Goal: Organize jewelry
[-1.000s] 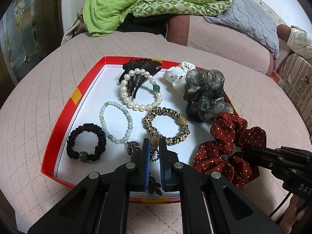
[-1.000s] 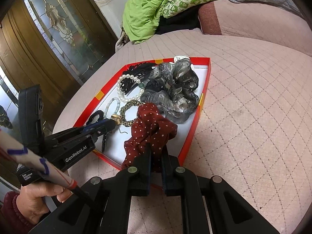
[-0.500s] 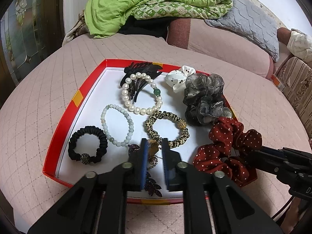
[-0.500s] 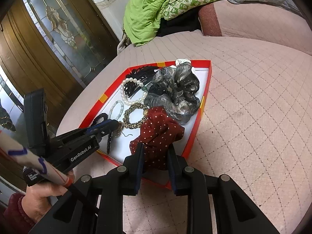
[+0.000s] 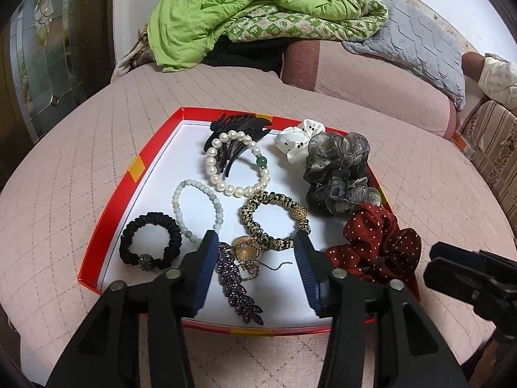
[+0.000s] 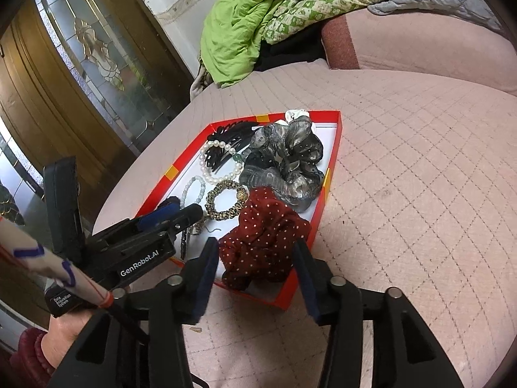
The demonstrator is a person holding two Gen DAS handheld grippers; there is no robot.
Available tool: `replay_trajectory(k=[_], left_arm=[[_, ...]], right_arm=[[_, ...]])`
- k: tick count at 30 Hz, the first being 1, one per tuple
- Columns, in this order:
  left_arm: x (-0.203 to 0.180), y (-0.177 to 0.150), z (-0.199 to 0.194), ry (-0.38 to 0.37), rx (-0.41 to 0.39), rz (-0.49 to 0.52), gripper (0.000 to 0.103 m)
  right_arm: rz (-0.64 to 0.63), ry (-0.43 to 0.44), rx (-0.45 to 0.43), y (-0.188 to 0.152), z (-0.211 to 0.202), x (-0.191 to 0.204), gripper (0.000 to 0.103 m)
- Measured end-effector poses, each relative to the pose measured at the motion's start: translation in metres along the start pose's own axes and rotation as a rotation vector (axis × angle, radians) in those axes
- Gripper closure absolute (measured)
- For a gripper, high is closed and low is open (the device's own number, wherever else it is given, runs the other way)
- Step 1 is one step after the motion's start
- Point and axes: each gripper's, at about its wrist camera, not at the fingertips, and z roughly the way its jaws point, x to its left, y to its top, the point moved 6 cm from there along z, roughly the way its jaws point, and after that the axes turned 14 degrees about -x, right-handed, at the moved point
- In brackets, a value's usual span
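A red-rimmed tray (image 5: 111, 223) with a white floor holds the jewelry. My left gripper (image 5: 255, 242) is open over its near edge, above a gold pendant on a chain (image 5: 247, 250) and a purple leaf hair clip (image 5: 237, 283). Nearby lie a leopard-print hair tie (image 5: 274, 220), a pearl bracelet (image 5: 237, 165), a pale green bead bracelet (image 5: 197, 210) and a black scrunchie (image 5: 148, 242). My right gripper (image 6: 255, 252) is open around the red dotted scrunchie (image 6: 265, 239), which rests in the tray's near corner (image 6: 281, 300). The scrunchie also shows in the left wrist view (image 5: 378, 245).
A grey sheer scrunchie (image 5: 339, 171), a white dotted bow (image 5: 297, 140) and a black comb clip (image 5: 236, 132) lie at the tray's far side. The tray sits on a pink quilted cushion (image 6: 420, 194). A green blanket (image 5: 245, 9) lies behind. A glass door (image 6: 90, 74) stands left.
Both grippers have opened. The left one let go of the gold pendant, which now lies in the tray. The right one let go of the red scrunchie and drew back slightly.
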Motion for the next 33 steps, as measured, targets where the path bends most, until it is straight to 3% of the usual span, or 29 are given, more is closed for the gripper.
replay_trajectory(k=[4,15,20,24,27,29,33], left_arm=[[0.005,-0.001,-0.005,0.031,-0.005,0.001,0.037],[0.032,-0.005,-0.027,0.139,-0.028,-0.027,0.017],[0.035,-0.001,-0.050,0.200,-0.077,-0.042,0.015],[0.035,0.001,-0.078,0.273,-0.095,-0.046,0.009],[0.034,0.003,-0.102,0.284,-0.133,-0.060,0.007],[0.034,0.004,-0.120,0.297,-0.180,-0.051,0.001],[0.030,0.002,-0.143,0.334,-0.242,-0.028,0.001]], right_arm=[[-0.013,-0.028,-0.011,-0.004,-0.006,0.004,0.038],[-0.027,-0.083,-0.008,-0.023,-0.020,0.007,0.034],[-0.080,-0.125,-0.034,-0.026,-0.031,0.014,0.027],[-0.229,-0.182,-0.144,-0.019,-0.056,0.033,0.023],[-0.358,-0.208,-0.286,-0.014,-0.086,0.052,0.011],[-0.436,-0.228,-0.364,-0.015,-0.102,0.062,0.007],[-0.523,-0.242,-0.392,-0.023,-0.114,0.070,0.006]])
